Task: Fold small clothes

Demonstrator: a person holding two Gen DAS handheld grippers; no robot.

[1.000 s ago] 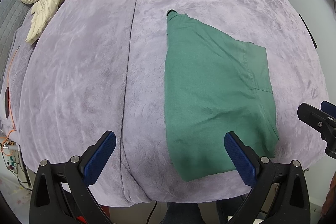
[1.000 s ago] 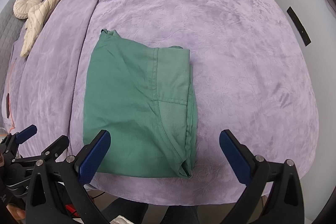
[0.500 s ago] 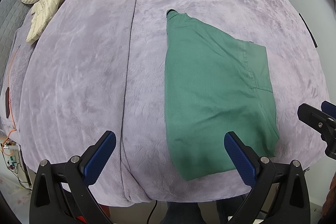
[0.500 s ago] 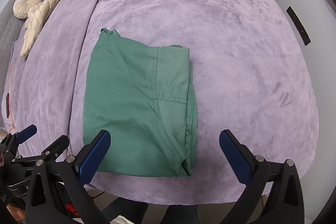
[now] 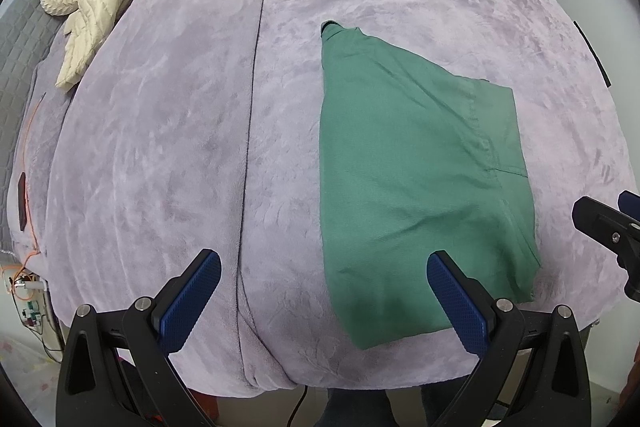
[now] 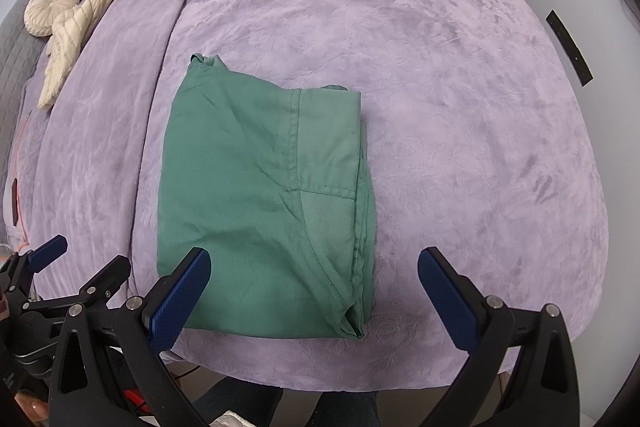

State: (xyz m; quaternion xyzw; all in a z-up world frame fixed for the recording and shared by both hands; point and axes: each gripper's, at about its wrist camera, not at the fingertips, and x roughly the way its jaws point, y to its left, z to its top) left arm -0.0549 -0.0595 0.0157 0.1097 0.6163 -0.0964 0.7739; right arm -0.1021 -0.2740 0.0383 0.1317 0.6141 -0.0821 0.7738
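Nothing is moving since earlier frames: green garment (image 6: 256, 203) is lying folded at frame centre; left gripper (image 5: 320, 301) and right gripper (image 6: 314, 299) are hovering released, folding seemingly finished.

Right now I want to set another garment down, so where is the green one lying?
The folded green garment lies flat on the purple blanket near its front edge, ahead of the open right gripper, far from the cream cushions at far left.
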